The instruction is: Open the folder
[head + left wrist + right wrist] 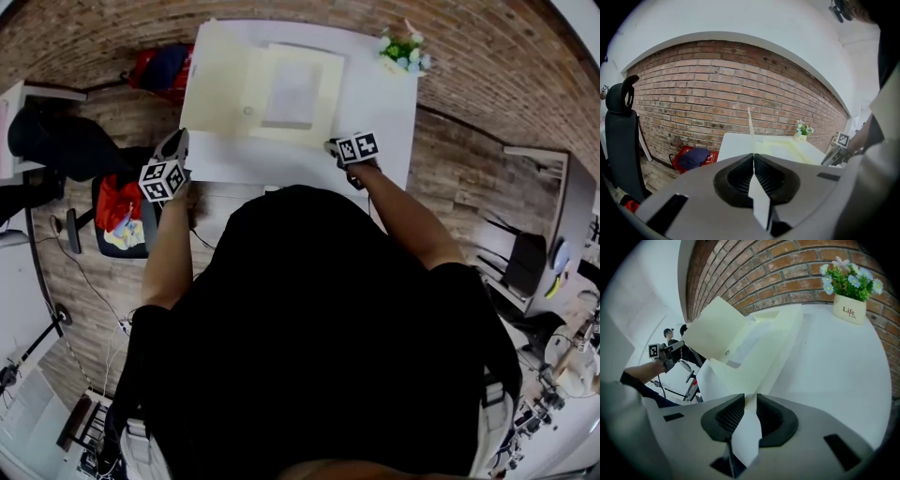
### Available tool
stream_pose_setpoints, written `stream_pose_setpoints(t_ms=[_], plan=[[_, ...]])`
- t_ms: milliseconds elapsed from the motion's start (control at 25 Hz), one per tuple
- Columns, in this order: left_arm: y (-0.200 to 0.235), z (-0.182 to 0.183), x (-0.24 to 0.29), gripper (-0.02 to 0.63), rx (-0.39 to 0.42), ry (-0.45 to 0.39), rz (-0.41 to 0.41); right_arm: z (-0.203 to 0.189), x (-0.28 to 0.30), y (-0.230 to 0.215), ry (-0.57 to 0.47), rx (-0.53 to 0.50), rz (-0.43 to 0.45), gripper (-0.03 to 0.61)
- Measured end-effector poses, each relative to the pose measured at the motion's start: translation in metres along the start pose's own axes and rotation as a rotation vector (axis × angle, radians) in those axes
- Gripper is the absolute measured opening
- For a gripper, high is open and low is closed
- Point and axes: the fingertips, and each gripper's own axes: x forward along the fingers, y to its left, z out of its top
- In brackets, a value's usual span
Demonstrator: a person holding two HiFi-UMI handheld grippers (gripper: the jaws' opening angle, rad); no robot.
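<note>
Folder (221, 82) open, white sheet (292, 94) inside, left claw (753, 158) and right claw (749, 402) each tight on a flap.

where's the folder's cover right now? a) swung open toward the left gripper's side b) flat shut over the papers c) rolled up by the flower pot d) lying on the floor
a: the cover is swung out to the left, its edge pinched in the left gripper, and the sheet inside the folder lies exposed.
</note>
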Motion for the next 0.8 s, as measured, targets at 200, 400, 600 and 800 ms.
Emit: stream_pose_setpoints(t_ms=[200, 400, 600, 800], plan=[[0.019, -0.008, 0.000, 0.015, -0.055, 0.009, 0.017, -0.001, -0.001, 0.000, -0.016, 0.022, -0.007, 0.087], [0.036, -0.014, 0.001, 0.015, -0.084, 0.023, 0.031, -0.001, -0.003, 0.002, -0.029, 0.033, -0.019, 0.083], [0.049, -0.021, 0.004, 0.015, -0.116, 0.031, 0.045, -0.001, -0.002, 0.002, -0.040, 0.044, -0.030, 0.083], [0.063, -0.029, 0.008, 0.017, -0.151, 0.060, 0.052, -0.001, -0.003, 0.002, -0.052, 0.056, -0.040, 0.083]])
